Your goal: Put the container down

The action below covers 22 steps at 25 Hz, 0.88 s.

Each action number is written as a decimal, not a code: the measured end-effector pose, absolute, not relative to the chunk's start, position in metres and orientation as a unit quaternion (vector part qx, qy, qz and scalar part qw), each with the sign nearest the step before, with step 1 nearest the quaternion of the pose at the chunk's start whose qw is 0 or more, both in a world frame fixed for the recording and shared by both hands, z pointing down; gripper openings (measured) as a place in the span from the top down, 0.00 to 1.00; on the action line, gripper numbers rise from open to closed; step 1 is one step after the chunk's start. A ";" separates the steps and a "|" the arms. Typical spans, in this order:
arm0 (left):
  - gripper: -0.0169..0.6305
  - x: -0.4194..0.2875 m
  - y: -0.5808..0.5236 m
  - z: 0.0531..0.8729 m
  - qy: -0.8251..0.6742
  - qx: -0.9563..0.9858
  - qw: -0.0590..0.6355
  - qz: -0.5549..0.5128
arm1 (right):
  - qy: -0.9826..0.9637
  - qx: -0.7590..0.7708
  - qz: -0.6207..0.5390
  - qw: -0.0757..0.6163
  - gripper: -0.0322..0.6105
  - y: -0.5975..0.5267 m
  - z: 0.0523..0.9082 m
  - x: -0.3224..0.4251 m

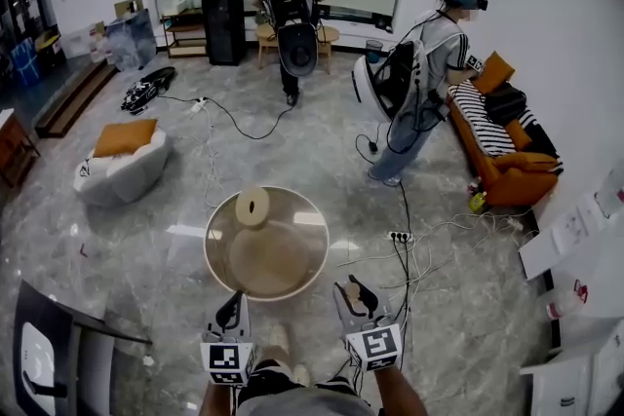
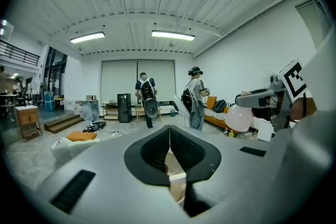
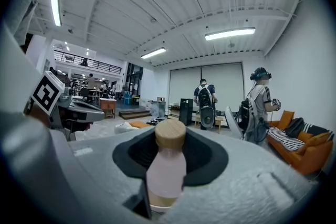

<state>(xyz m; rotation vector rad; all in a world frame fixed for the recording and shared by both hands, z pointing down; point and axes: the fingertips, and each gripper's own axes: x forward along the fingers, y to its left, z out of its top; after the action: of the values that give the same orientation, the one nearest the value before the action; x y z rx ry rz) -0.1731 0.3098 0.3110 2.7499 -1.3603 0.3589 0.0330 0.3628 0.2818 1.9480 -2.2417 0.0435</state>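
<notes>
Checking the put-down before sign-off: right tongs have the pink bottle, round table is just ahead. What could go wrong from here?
1. The pink bottle is tall and narrow in the right tongs; released tilted, it would likely topple.
2. The round table is small and a beige disc lies on it; set near the rim, the bottle could fall off.
3. Cables trail on the floor right of the table: a possible trip when stepping in.
</notes>
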 end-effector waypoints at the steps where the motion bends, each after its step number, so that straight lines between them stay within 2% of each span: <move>1: 0.94 -0.169 0.305 0.314 -0.439 0.890 0.027 0.119 | -0.752 0.653 0.014 0.085 0.75 0.357 0.282 0.036; 8: 0.94 -0.136 0.251 0.318 -0.429 0.895 0.020 0.120 | -0.757 0.648 0.016 0.082 0.75 0.302 0.287 0.055; 22: 0.94 -0.088 0.082 0.325 -0.460 0.877 0.046 0.133 | -0.783 0.614 0.039 0.091 0.75 0.121 0.305 0.098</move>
<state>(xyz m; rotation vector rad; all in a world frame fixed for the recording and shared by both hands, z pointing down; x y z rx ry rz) -0.0882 0.0820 0.3251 2.6775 -1.4036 0.4076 0.0982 0.1208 0.3054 1.8250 -2.3256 0.1172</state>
